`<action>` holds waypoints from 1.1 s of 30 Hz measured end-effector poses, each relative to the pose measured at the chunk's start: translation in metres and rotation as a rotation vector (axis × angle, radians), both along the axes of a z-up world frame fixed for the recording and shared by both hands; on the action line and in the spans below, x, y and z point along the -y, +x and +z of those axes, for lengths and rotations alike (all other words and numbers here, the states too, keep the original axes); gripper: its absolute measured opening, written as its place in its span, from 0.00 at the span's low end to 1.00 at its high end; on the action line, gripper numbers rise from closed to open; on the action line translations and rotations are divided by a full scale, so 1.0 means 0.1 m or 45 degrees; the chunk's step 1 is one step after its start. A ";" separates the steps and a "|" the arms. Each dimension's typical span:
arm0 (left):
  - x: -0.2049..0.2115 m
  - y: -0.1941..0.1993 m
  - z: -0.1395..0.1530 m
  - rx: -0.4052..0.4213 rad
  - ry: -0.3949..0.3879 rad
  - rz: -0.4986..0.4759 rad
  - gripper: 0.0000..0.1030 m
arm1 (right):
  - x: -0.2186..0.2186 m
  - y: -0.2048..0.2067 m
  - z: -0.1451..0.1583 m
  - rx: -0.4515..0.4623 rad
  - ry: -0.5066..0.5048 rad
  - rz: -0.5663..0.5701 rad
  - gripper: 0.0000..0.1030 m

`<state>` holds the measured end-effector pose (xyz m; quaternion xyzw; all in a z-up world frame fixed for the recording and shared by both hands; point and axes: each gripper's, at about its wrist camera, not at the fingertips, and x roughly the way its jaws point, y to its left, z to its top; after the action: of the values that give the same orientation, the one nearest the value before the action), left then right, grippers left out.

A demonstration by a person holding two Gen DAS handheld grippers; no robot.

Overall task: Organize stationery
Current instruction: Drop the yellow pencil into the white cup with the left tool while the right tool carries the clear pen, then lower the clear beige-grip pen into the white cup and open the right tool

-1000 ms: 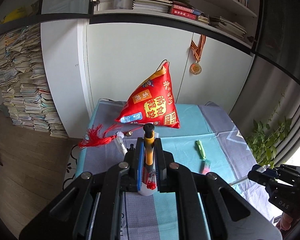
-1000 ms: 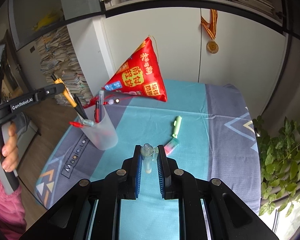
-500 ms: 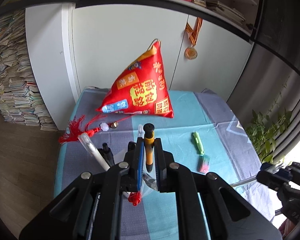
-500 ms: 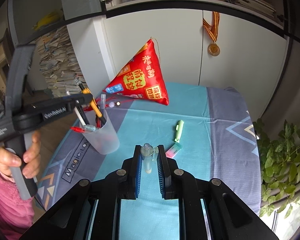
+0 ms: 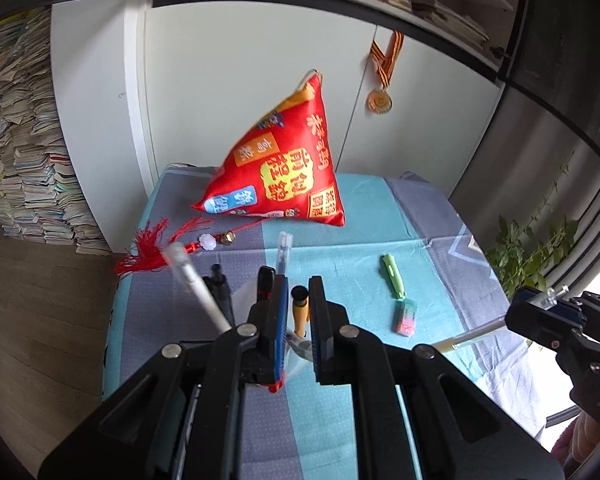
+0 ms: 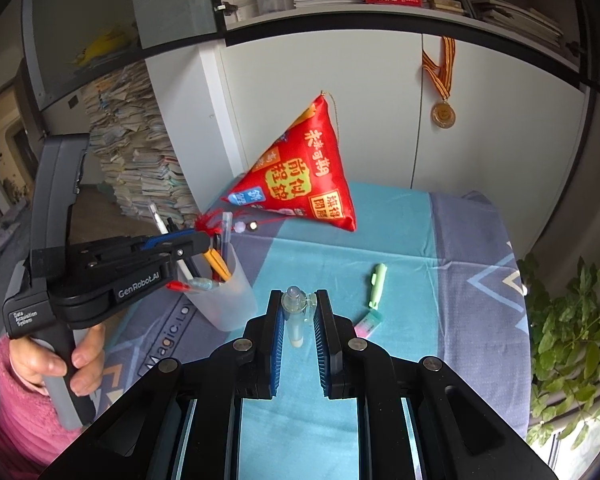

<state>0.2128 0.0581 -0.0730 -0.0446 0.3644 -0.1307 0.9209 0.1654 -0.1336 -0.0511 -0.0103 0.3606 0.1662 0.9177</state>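
Left claw [image 5: 299, 312] clamps yellow pen [image 5: 300, 308] upright in cup [image 6: 228, 300] — right claw [image 6: 298, 320] grips clear pen [image 6: 294, 320] lengthwise.

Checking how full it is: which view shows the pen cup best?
The right wrist view: the pen cup stands whole on the table, pens sticking out. In the left wrist view the left gripper hides most of it; only a clear sliver shows.

translucent cup [image 6: 230, 300] of upright pens on the cloth, green pen [image 6: 377, 285] and eraser [image 6: 367, 322] lying nearby
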 end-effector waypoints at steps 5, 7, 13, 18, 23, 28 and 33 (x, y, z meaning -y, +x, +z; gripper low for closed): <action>-0.24 -0.23 0.12 0.074 -0.010 0.083 0.11 | -0.13 0.06 0.14 0.043 0.006 0.035 0.15; -0.31 -0.29 0.13 0.087 -0.008 0.104 0.14 | -0.19 0.07 0.20 0.061 0.017 0.053 0.15; -0.53 -0.44 0.08 0.086 0.007 0.176 0.18 | -0.42 0.06 0.36 0.113 0.053 0.137 0.15; -0.65 -0.48 0.04 0.073 -0.010 0.207 0.18 | -0.61 0.08 0.38 0.138 0.028 0.168 0.15; -0.69 -0.51 0.04 0.073 -0.013 0.202 0.18 | -0.73 0.18 0.32 0.118 -0.001 0.173 0.15; -0.69 -0.54 0.02 0.070 -0.008 0.195 0.18 | -0.82 0.29 0.19 0.066 -0.048 0.162 0.15; -0.69 -0.53 -0.02 0.060 -0.011 0.189 0.18 | -0.86 0.37 0.06 0.008 -0.084 0.154 0.15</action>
<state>0.1601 0.1273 -0.0745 -0.0724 0.3380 -0.0646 0.9361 0.2025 -0.0473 -0.0451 -0.0628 0.3616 0.2096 0.9063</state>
